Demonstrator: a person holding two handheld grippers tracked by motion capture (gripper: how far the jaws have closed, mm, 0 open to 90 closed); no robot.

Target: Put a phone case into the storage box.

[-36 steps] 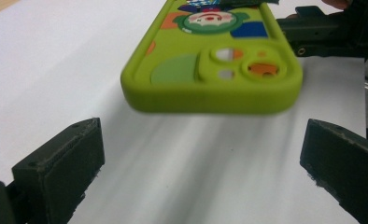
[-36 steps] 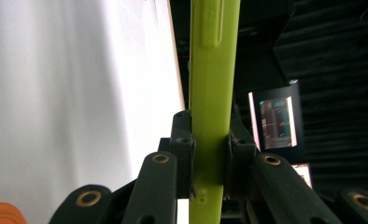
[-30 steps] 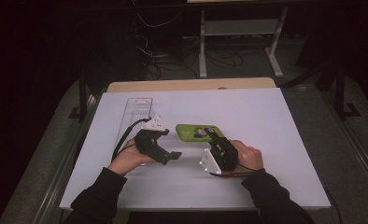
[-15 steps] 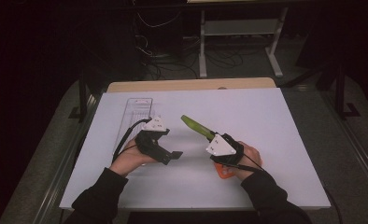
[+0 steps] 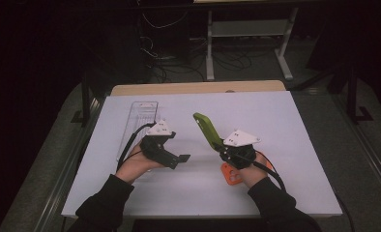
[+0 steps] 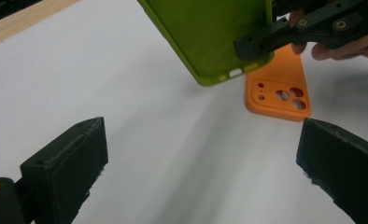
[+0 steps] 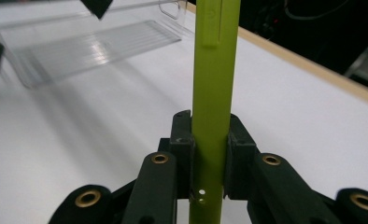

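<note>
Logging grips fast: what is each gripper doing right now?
Left gripper: open, jaws just closing slightly, nothing between them.
Right gripper: shut on the green phone case, lifted off the table.

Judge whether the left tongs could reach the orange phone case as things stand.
Probably yes: the left tongs stand open, bare white table lies before the orange phone case, and the green case is held above it.

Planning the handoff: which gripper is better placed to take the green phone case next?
Left. The left gripper is open and empty, facing the green phone case; the right gripper already clamps it edge-up off the table.
</note>
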